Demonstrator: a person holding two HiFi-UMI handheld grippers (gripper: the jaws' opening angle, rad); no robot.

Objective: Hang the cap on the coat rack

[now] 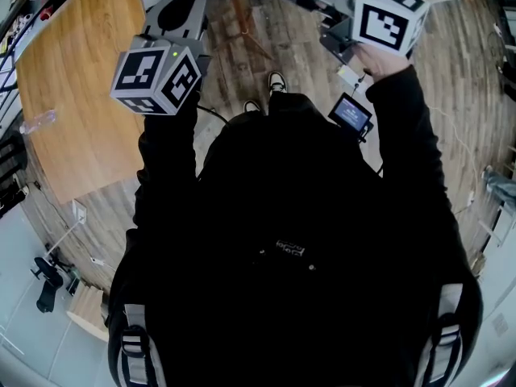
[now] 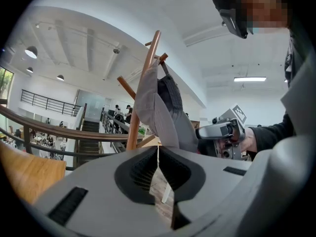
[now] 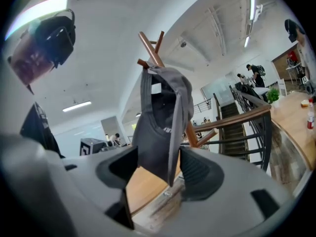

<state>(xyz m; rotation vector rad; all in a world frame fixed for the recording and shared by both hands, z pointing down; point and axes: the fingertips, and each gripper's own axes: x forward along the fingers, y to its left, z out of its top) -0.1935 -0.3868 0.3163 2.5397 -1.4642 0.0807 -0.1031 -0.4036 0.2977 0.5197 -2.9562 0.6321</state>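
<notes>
A grey cap (image 2: 153, 102) hangs from a peg of the wooden coat rack (image 2: 145, 83), its brim pointing down. In the right gripper view the cap (image 3: 158, 127) droops from the rack's top pegs (image 3: 150, 48), and its brim edge dips between the jaws of my right gripper (image 3: 158, 169). That gripper is open and its pads stand clear of the brim. My left gripper (image 2: 158, 149) sits just below and in front of the cap, jaw tips together with nothing seen between them. In the head view both marker cubes (image 1: 157, 75) (image 1: 389, 14) are raised; the cap is hidden there.
A wooden table (image 1: 81, 95) with a plastic bottle (image 1: 36, 122) stands at my left. The rack's legs (image 1: 242, 31) rest on the plank floor ahead of my shoes (image 1: 276, 81). A railing and stairs (image 3: 242, 122) lie beyond the rack.
</notes>
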